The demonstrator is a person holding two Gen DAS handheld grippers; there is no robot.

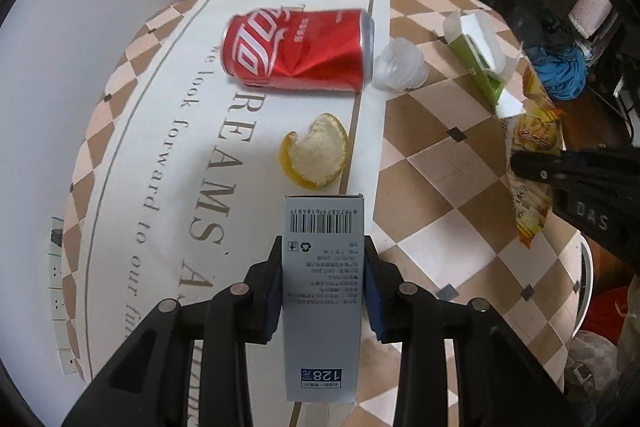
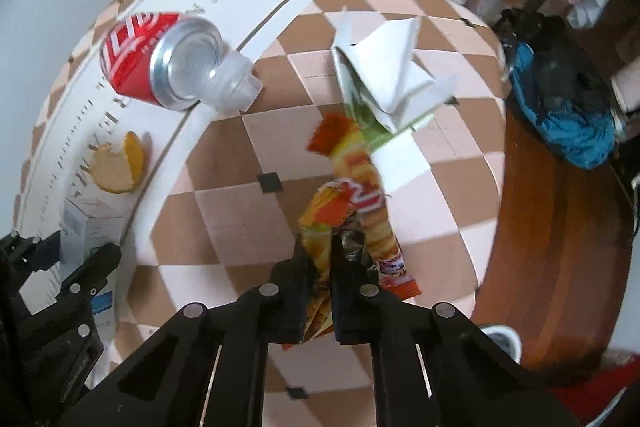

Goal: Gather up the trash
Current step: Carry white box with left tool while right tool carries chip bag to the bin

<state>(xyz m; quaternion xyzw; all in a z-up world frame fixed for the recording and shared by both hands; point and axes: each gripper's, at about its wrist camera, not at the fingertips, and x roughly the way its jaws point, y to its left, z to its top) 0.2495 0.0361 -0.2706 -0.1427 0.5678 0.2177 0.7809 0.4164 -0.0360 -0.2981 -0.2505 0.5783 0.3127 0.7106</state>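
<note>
- The left gripper (image 1: 323, 267) is clamped on a grey carton (image 1: 322, 291), its blue-padded fingers (image 1: 273, 291) pressing both long sides; the carton points forward, with a barcode near the far end, small print in the middle and a "128" price label at the near end.
- Just ahead of the carton's far end lies an orange peel (image 1: 316, 157), pith side up, on the table (image 1: 420, 187).
- Farther ahead lies a red cola can (image 1: 298, 49), dented and on its side, with a crumpled clear plastic cup (image 1: 400, 65) touching its end.
- The right gripper (image 2: 322, 259) pinches a crumpled orange-and-yellow snack wrapper (image 2: 352, 195) between nearly closed jaws; the wrapper stretches forward from the fingertips.
- Ahead of the wrapper, touching its far end, lies an opened green-and-white carton (image 2: 384, 75) with flaps spread.
</note>
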